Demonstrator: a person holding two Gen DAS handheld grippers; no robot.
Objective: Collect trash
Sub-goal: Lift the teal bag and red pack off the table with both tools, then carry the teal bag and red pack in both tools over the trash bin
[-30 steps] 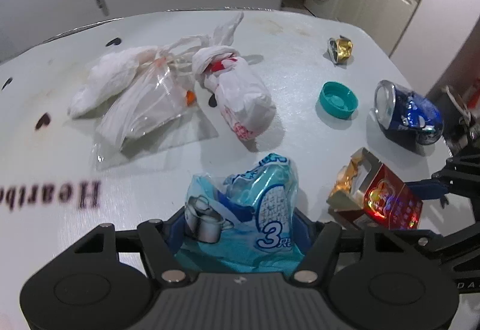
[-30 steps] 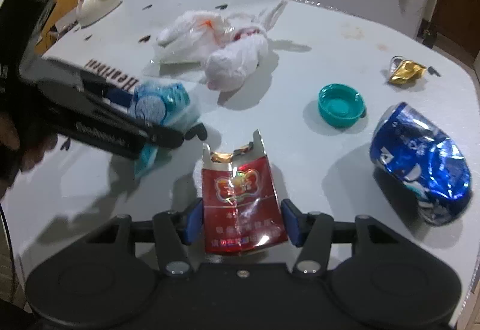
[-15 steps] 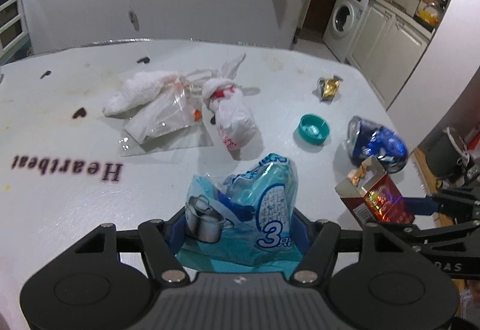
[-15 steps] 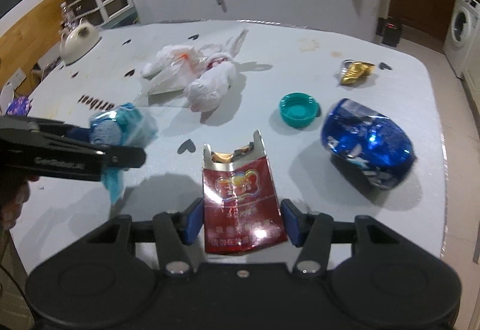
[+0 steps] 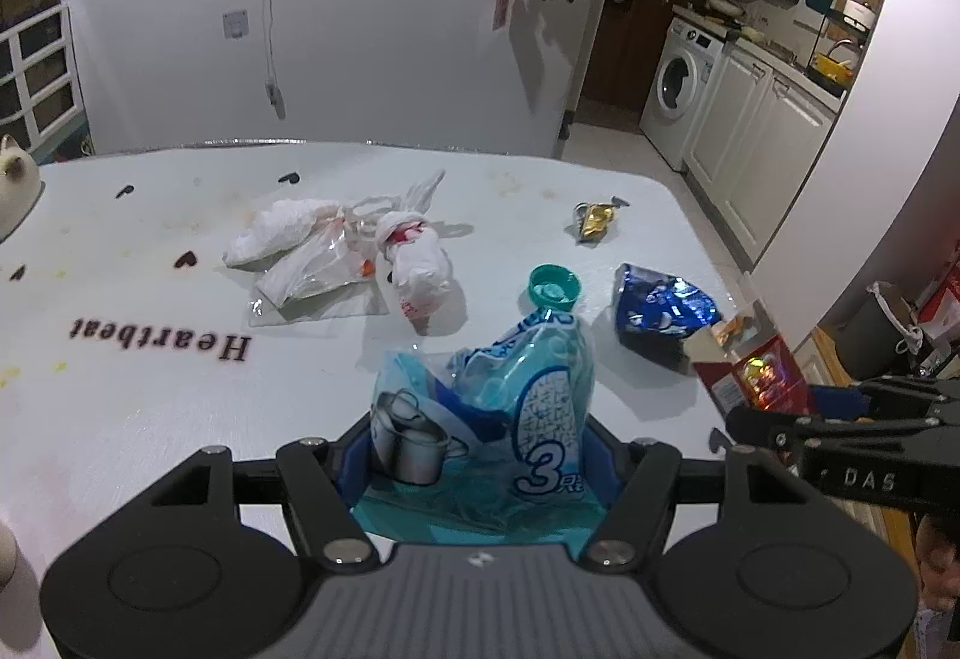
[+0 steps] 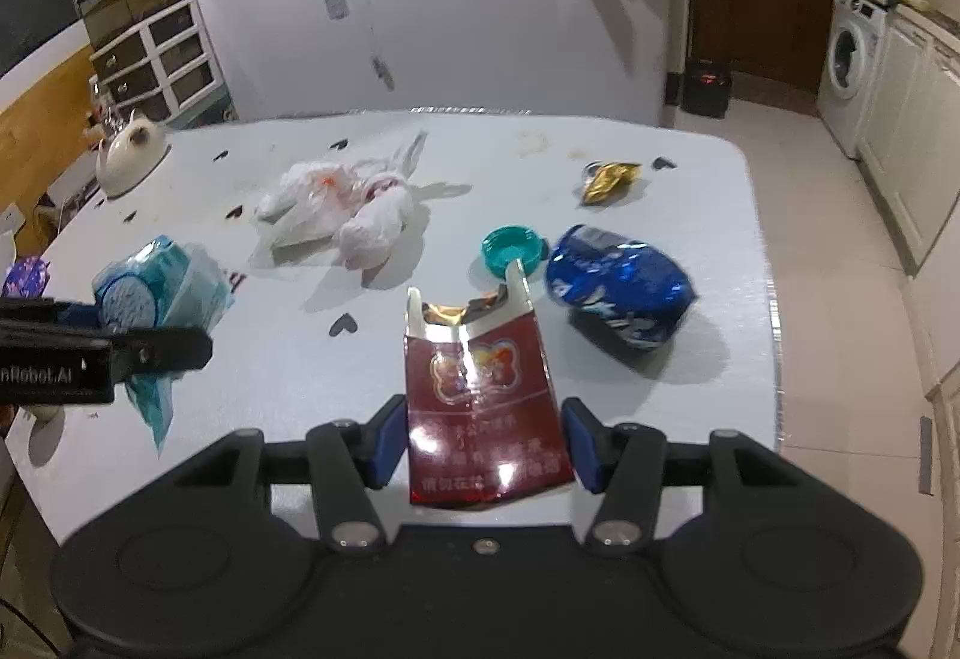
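Observation:
My left gripper (image 5: 480, 455) is shut on a crumpled light-blue plastic wrapper (image 5: 498, 407), lifted above the white table (image 5: 150, 389). The same wrapper (image 6: 156, 299) shows at the left of the right wrist view. My right gripper (image 6: 477, 443) is shut on a torn red cigarette pack (image 6: 480, 389), also raised; the pack (image 5: 750, 371) appears at the right of the left wrist view. On the table lie knotted white plastic bags (image 5: 360, 251), a teal lid (image 5: 555, 287), a crushed blue can (image 5: 660, 311) and a gold foil scrap (image 5: 594, 221).
A white cat-shaped pot (image 6: 129, 158) sits at the table's far left corner. Beyond the table are a white wall, a drawer unit (image 6: 156, 59), and a washing machine (image 5: 681, 83) with cabinets at right. A dark bin (image 5: 876, 329) stands on the floor right of the table.
Both grippers have risen and drawn back from the table with their loads still held. The table trash now looks smaller and farther, and more of the room shows.

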